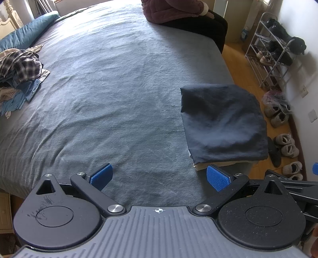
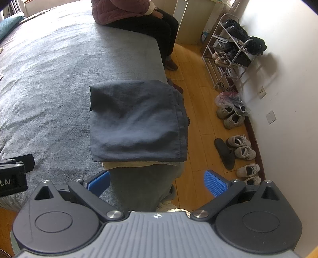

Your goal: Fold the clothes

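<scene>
Both of your tools are idle here: the left gripper [image 1: 159,175] and the right gripper [image 2: 157,181] each stand with jaws spread wide and nothing between the blue pads. The folded dark garment [image 2: 137,121] lies at centre frame in the right wrist view, squared on top of a pale folded piece [image 2: 129,164] whose edge shows beneath its near side, the stack sitting at the bed [image 1: 119,89] edge. That fold looks finished, so the step in hand is most likely fetching the next item from the unfolded pile of clothes [image 1: 21,73] at the left edge of the left wrist view. Take one garment only, pinching a single layer at a collar or hem, and lift it clear before carrying it to the open grey sheet at mid-frame. Only the left view shows this pile and a blue pillow [image 1: 25,33] at upper left. Only the right view shows the garment's seamed right edge overhanging the mattress, so place later pieces further inboard. A seated person [image 2: 135,17] occupies the top of both frames.
</scene>
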Tool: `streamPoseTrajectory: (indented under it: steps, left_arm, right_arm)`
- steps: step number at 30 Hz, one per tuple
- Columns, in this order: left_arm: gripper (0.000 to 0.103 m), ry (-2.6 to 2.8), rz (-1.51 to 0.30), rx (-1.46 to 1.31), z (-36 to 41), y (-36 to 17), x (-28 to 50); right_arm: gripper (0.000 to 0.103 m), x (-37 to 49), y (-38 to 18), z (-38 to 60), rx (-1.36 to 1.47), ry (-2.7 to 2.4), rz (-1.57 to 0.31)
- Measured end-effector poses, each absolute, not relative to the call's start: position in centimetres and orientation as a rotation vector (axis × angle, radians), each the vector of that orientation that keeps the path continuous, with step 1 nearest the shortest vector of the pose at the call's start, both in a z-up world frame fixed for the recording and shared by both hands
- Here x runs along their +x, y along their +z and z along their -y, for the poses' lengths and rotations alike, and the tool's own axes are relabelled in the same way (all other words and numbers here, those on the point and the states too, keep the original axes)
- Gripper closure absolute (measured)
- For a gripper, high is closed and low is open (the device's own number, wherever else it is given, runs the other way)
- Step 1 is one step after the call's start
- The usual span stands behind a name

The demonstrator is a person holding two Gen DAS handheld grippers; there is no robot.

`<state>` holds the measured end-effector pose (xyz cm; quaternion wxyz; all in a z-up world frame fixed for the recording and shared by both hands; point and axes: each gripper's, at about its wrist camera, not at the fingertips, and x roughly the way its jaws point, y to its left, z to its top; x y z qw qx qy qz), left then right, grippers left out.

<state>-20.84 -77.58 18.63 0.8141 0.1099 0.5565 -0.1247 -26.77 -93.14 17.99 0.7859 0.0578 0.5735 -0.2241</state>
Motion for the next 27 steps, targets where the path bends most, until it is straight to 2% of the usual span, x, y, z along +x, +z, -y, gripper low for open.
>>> streamPoseTrajectory:
  steps: [27]
  left_arm:
    - [0.001,-0.261,-1.187,0.229,77.31,18.81,-20.92]
  right_arm:
    - [0.0,-26.8,18.0,92.75,0.113,-0.481,-1.237]
